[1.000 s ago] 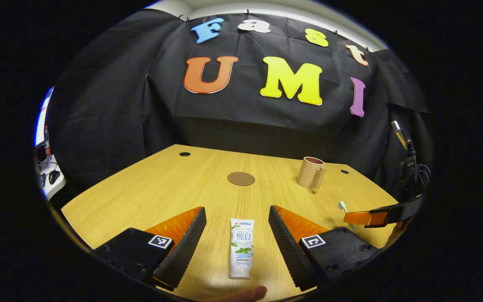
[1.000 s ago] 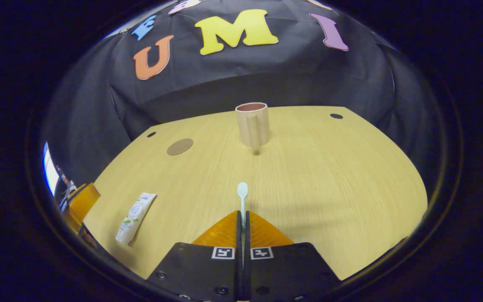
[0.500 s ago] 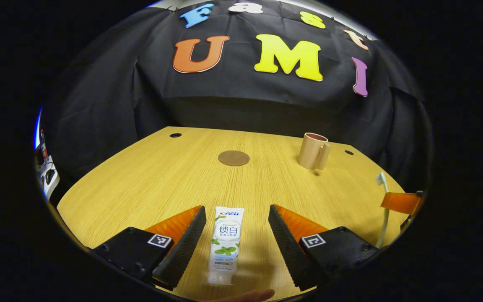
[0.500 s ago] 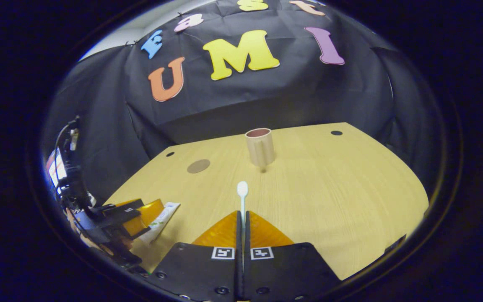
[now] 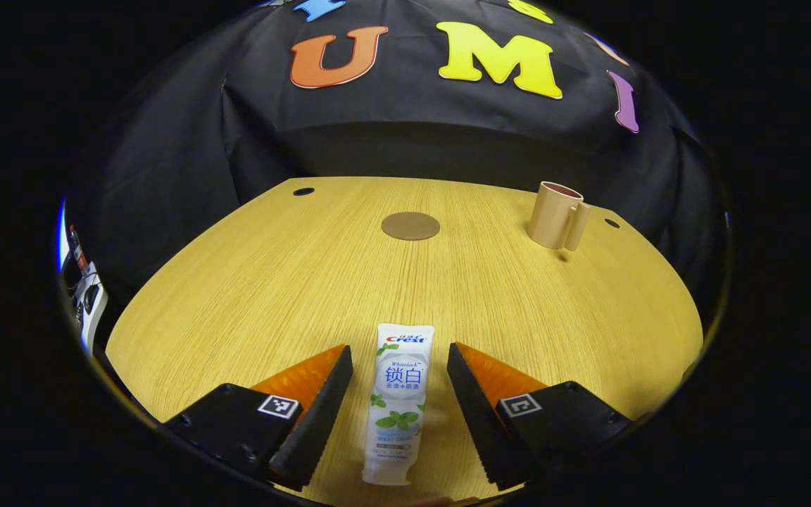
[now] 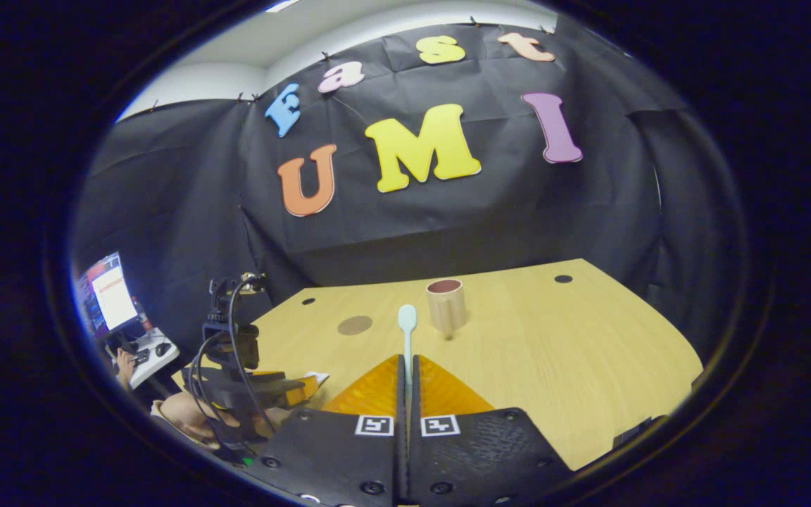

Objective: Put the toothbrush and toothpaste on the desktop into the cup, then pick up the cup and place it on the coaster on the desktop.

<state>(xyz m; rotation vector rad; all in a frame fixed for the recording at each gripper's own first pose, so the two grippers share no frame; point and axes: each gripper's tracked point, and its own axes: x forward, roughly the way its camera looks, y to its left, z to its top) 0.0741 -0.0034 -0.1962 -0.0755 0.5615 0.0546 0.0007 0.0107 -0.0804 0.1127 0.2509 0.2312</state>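
A white toothpaste tube (image 5: 398, 401) lies flat on the wooden desk (image 5: 272, 282), lengthwise between the fingers of my left gripper (image 5: 400, 362), which stands open around it without touching. My right gripper (image 6: 407, 366) is shut on a pale toothbrush (image 6: 407, 324), whose head sticks out forward above the desk (image 6: 588, 352). A beige cup (image 5: 557, 215) with a handle stands upright at the far right of the desk; in the right gripper view the cup (image 6: 445, 304) is just ahead and right of the brush head. The round brown coaster (image 5: 410, 226) lies mid-desk, also the coaster (image 6: 355, 325).
The left gripper (image 6: 265, 387) with its cables and a hand (image 6: 180, 412) holding it appear low at the left of the right gripper view. A monitor (image 6: 106, 292) and small items sit beyond the desk's left edge. Cable holes (image 5: 303, 191) mark the far corners.
My left gripper has moved forward over the toothpaste tube, which now lies deeper between its fingers. My right gripper has risen and tilted up with the toothbrush, leaving the left gripper view.
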